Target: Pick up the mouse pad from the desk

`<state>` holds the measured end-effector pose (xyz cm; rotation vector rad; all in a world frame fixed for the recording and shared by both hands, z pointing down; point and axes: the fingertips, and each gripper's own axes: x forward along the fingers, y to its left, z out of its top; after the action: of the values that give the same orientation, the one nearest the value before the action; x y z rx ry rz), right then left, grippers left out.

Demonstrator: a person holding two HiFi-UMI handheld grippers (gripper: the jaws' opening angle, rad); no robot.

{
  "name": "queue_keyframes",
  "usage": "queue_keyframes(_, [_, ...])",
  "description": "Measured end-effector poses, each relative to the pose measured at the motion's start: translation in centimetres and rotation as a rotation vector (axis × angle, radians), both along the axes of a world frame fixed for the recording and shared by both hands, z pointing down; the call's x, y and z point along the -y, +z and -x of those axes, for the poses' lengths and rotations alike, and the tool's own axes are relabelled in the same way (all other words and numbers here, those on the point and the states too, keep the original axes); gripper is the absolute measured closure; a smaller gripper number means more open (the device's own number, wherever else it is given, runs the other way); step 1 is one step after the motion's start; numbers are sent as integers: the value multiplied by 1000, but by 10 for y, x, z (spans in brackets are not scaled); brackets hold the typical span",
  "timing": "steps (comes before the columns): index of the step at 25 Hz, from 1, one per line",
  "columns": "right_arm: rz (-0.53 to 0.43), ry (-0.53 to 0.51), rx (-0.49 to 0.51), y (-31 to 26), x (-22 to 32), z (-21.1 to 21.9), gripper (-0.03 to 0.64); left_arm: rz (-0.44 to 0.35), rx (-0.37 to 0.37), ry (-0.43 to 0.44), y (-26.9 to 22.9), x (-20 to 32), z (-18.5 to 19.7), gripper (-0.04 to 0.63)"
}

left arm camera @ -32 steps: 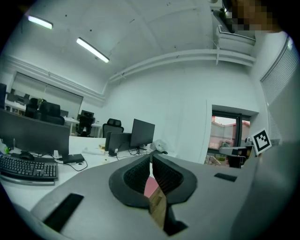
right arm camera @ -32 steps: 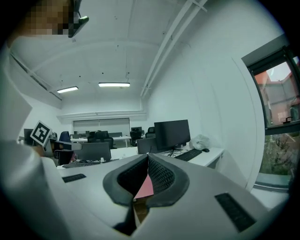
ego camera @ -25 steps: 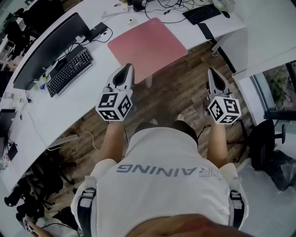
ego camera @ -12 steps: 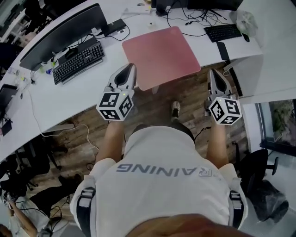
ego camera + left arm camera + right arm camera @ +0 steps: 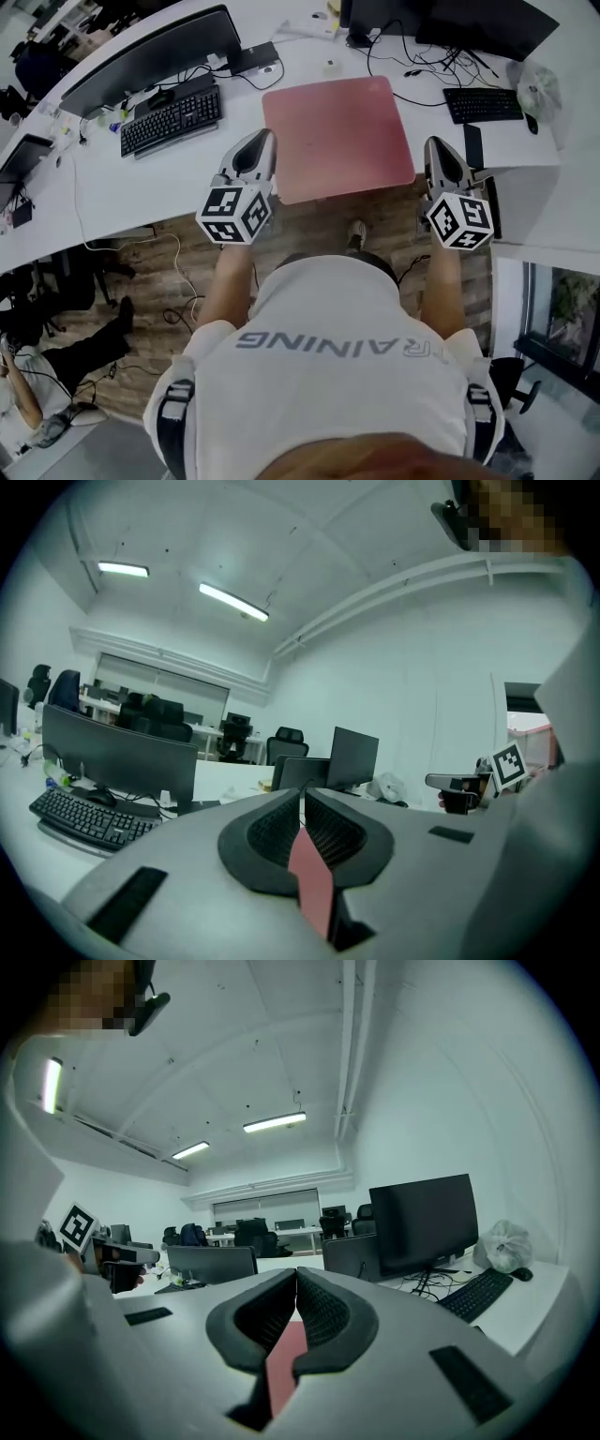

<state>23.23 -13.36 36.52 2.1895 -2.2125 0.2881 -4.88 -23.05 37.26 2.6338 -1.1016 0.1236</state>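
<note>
The left grey two-jaw gripper point(image 5: 259, 141) and the right grey two-jaw gripper point(image 5: 439, 146) are both clenched tip to tip, grasping nothing. Between them in the head view, touching neither, the flat red rectangular mouse pad point(image 5: 337, 131) lies on the curved white desk point(image 5: 122, 192), its near edge at the desk's rim. Farther left sits a black keyboard point(image 5: 172, 120), with a dark monitor point(image 5: 150, 58) behind it.

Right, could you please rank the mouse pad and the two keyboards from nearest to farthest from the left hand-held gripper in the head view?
1. mouse pad, right beside the left hand-held gripper, toward the picture's right.
2. left keyboard, up and to the picture's left.
3. right keyboard, far right, beyond the pad.
</note>
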Motion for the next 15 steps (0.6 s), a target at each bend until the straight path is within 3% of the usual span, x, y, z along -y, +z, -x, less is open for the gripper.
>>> queue_keyframes(9, [17,-129,67,26,65,-62,594,20,67,-194,8,21,-24,552])
queue_keyframes(15, [87,-185,121,69,87,-87,594,63,110,-319,29,24,-28,552])
